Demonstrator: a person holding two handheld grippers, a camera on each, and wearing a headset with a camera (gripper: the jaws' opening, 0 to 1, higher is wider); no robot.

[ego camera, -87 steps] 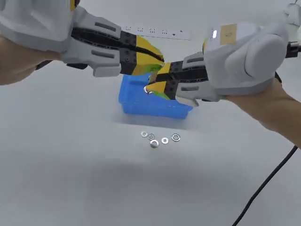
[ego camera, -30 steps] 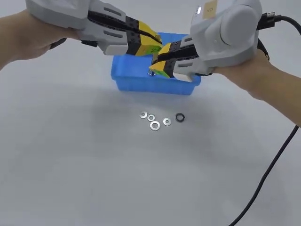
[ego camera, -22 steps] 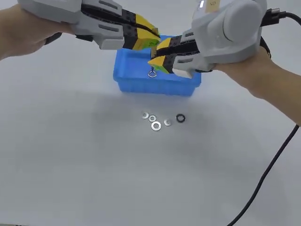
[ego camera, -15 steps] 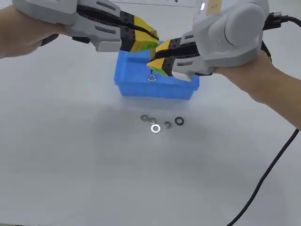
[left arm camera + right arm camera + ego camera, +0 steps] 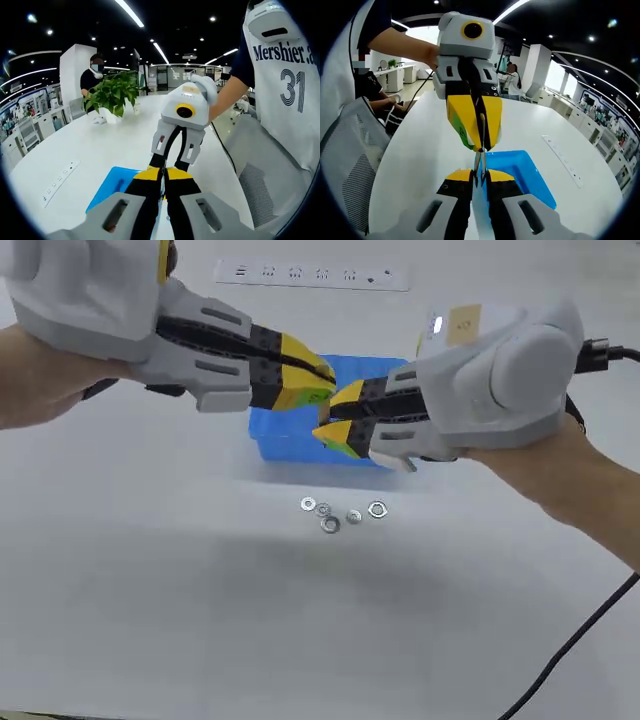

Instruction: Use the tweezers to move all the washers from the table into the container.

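Several small metal washers (image 5: 330, 525) lie in a cluster on the white table, just in front of the blue container (image 5: 285, 445). Above the container's front wall my left gripper (image 5: 328, 382) and right gripper (image 5: 326, 426) meet tip to tip. In the right gripper view thin metal tweezers (image 5: 480, 150) run between the two yellow-tipped grippers. The right gripper (image 5: 479, 176) is shut on their near end and the left gripper (image 5: 483, 144) is shut on their far part. The left gripper (image 5: 163, 175) stands shut over the container (image 5: 112, 187). No washer shows at the tweezers.
A white power strip (image 5: 310, 275) lies beyond the container. A black cable (image 5: 580, 640) trails from the right gripper toward the table's near right. A potted plant (image 5: 112, 95) stands far down the table, with people beyond it.
The washer that hung under the meeting tips half a second ago no longer shows there. Both grippers stay together over the container. The head view has shifted.
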